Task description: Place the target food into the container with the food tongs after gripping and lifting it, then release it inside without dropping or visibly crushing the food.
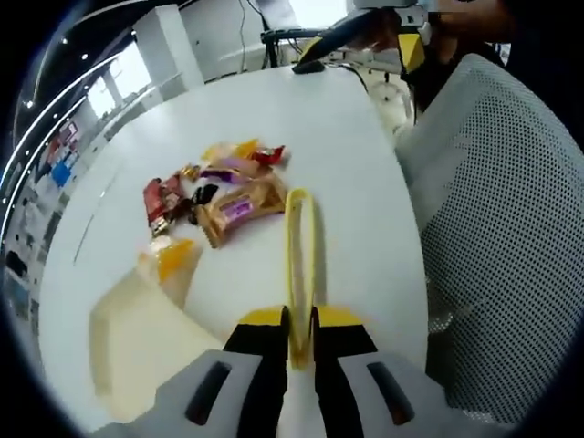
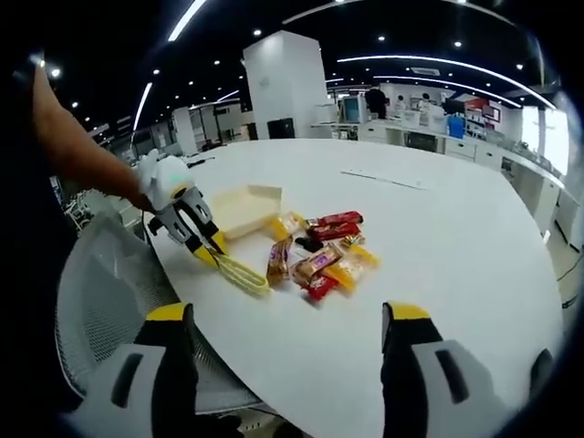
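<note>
While your left gripper (image 1: 299, 319) has its jaws pressed together on the handle end of the yellow food tongs (image 1: 301, 265), the tongs run straight up toward 12 o'clock in the left gripper view, arms bowed apart in a narrow loop, tips next to the snack pile without gripping anything. At 9 o'clock from the tongs in that view sits the pale shallow container (image 1: 146, 338) on the white round table (image 1: 274, 119), with one orange packet (image 1: 172, 257) at its upper edge. At 11 o'clock from the tong tips lies the pile of wrapped snacks (image 1: 219, 192): a tan bar with purple label (image 1: 239, 210) closest to the tips, red wrappers (image 1: 160, 199) at the pile's 9 o'clock side, yellow and red ones at its 12 o'clock end. A white mesh chair (image 1: 502, 228) stands at 3 o'clock.

In the right gripper view your left gripper (image 2: 187, 224) comes in from 9 o'clock, the tongs (image 2: 239, 272) lying low over the table (image 2: 456, 237), tips near the pile (image 2: 319, 251). The container (image 2: 245, 208) sits at 11 o'clock from the pile. Your right gripper (image 2: 287, 356) has its jaws spread wide and holds nothing, at 6 o'clock, well apart from the food. The mesh chair (image 2: 100, 283) shows at 8 o'clock.
</note>
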